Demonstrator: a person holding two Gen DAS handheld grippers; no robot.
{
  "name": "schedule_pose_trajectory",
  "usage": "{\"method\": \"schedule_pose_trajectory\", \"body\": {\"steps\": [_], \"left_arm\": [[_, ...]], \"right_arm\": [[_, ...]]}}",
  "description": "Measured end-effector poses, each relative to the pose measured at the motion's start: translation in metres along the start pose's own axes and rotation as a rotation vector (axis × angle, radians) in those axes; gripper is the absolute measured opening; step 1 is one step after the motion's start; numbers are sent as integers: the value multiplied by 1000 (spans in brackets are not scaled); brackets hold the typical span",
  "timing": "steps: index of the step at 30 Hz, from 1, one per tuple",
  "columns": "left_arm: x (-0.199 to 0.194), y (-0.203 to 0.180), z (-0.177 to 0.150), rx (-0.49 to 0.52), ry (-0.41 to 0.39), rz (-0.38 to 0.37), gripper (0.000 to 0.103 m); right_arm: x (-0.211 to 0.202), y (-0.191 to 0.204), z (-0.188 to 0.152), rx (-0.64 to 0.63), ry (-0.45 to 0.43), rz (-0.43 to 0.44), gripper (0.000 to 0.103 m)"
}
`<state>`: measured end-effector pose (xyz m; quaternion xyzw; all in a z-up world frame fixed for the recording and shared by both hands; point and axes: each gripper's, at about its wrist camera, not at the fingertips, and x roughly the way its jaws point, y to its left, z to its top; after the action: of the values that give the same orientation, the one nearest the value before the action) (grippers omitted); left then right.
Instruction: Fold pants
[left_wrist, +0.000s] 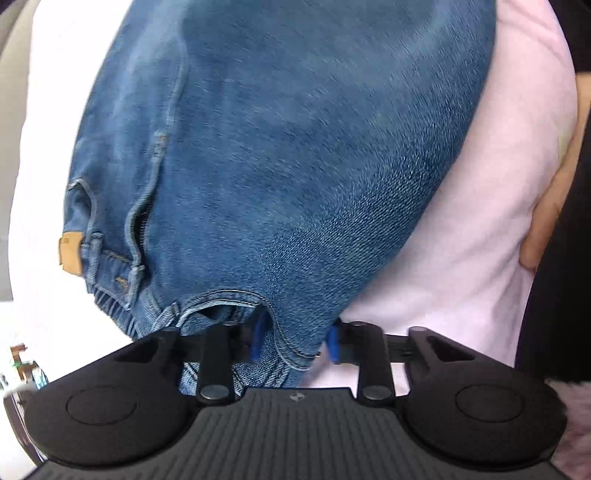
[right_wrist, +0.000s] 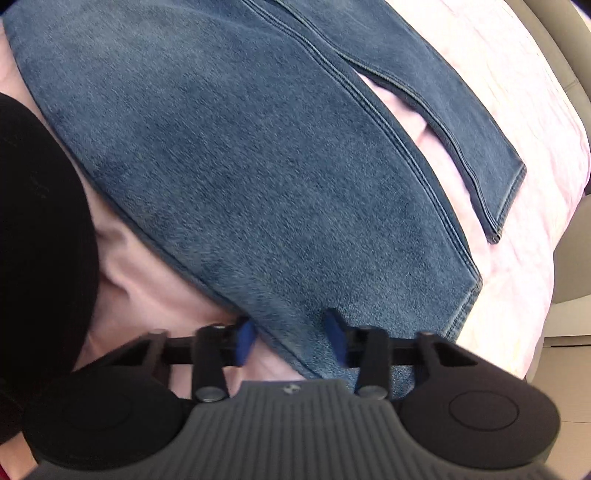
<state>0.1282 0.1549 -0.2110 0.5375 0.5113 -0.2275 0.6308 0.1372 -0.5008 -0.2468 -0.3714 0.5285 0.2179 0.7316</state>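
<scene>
The jeans (left_wrist: 288, 155) lie on a bed covered with a pink sheet (left_wrist: 461, 236). In the left wrist view the waist end is nearest: the waistband, a front pocket opening and a tan patch (left_wrist: 71, 253) at the band's far left. The left tool (left_wrist: 295, 341) has its blue pads set on either side of a bunched part of the waist by the pocket edge; denim fills the gap between them and both pads touch it, so the tool is gripping the jeans there, jaws fairly narrow. A bare hand (left_wrist: 554, 206) shows at the right edge of that view, beyond the sheet.

In the right wrist view the leg end is nearest. One leg spreads broadly across the sheet (right_wrist: 517, 110), its hem running toward the lower right; the second leg (right_wrist: 461, 122) lies beside it farther off, with a wedge of pink showing between the two. The right tool (right_wrist: 290, 341) sits at the near edge of the broad leg close to its hem. Its jaws stand moderately wide, with the leg's edge passing between the pads; I cannot tell whether they pinch it. A black sleeve (right_wrist: 40, 229) fills the left of that view.
</scene>
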Motion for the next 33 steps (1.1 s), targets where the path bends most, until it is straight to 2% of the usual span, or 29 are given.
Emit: {"method": "schedule_pose_trajectory", "body": {"steps": [1,4,8,12,15,20,27,33], "left_arm": [[-5,4,0,-33,-7,5,24],[-22,14,1,-113,-35,47,19],[-47,30,8,-211,-60,115,18],[-67,59,10,-354,-78,154,18],[-84,71,14,-434,-92,192,18],[-92,107,26,-520,-98,241,18],[-84,160,49,-581,-88,291,18],[-54,187,77,-506,-20,312,18]], "right_arm": [[-4,0,0,8,-10,-6,15],[-21,-3,-1,42,-66,-50,9],[-57,-15,0,131,-166,-131,5],[-99,-28,12,174,-265,-227,2],[-120,-46,26,213,-298,-260,1],[-126,-77,58,267,-271,-296,0],[-88,-126,112,275,-196,-338,0],[-43,-163,157,256,-155,-348,0]]}}
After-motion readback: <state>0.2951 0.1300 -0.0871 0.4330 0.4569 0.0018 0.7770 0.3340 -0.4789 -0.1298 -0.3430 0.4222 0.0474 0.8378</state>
